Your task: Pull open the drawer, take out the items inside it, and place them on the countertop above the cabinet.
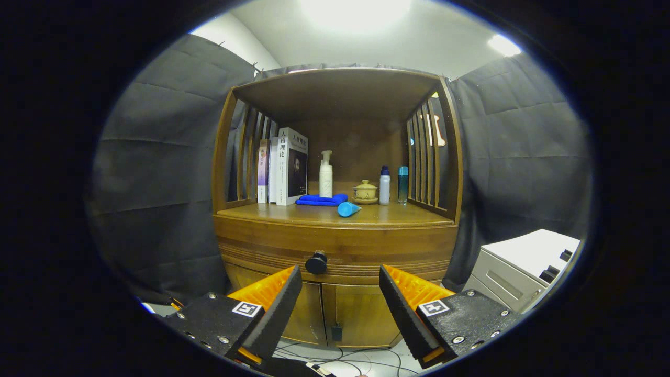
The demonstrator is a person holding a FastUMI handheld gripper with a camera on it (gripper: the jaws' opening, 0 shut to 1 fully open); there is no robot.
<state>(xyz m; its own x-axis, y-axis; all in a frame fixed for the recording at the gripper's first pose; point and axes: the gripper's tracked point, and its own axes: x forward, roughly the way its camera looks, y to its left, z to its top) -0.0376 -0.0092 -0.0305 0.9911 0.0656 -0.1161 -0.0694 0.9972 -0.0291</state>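
A wooden cabinet stands ahead, its drawer front (335,246) pushed flush under the countertop (387,215). The drawer's round black knob (316,263) sits just beyond my left fingertip. My gripper (340,277) is open, its orange-and-black fingers spread wide with nothing between them, a short way in front of the drawer. On the countertop lie a light blue tube (348,209) near the front edge and a folded blue cloth (322,199) behind it. The drawer's inside is hidden.
Also on the countertop: books (282,167) at the left, a white pump bottle (326,175), a lidded tea bowl (365,191), a white bottle (384,185) and a teal bottle (402,184). Slatted sides and a roof enclose the shelf. A white cabinet (523,262) stands at the right; cables lie on the floor.
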